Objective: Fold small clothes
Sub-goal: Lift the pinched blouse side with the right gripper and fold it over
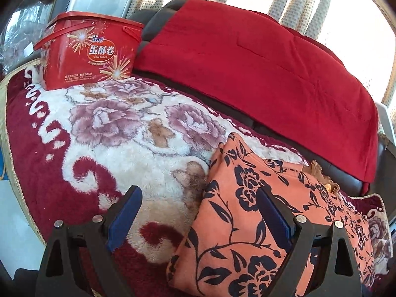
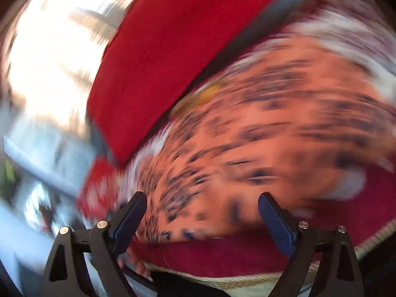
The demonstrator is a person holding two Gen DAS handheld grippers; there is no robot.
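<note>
- The left claw [image 1: 199,203] is held released and angled downward, one finger over the floral blanket [image 1: 118,133], the other over the orange flowered garment [image 1: 247,212].
- The garment is laid folded on the blanket, in front of the red cushion [image 1: 259,74].
- The right claw [image 2: 201,209] is seen released above the blurred garment [image 2: 272,136], nothing gripped.

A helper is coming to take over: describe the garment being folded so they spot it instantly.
On the plush floral blanket covering the seat, below the plain red throw, lies the folded garment. It alone is orange with navy flowers and vines.
</note>
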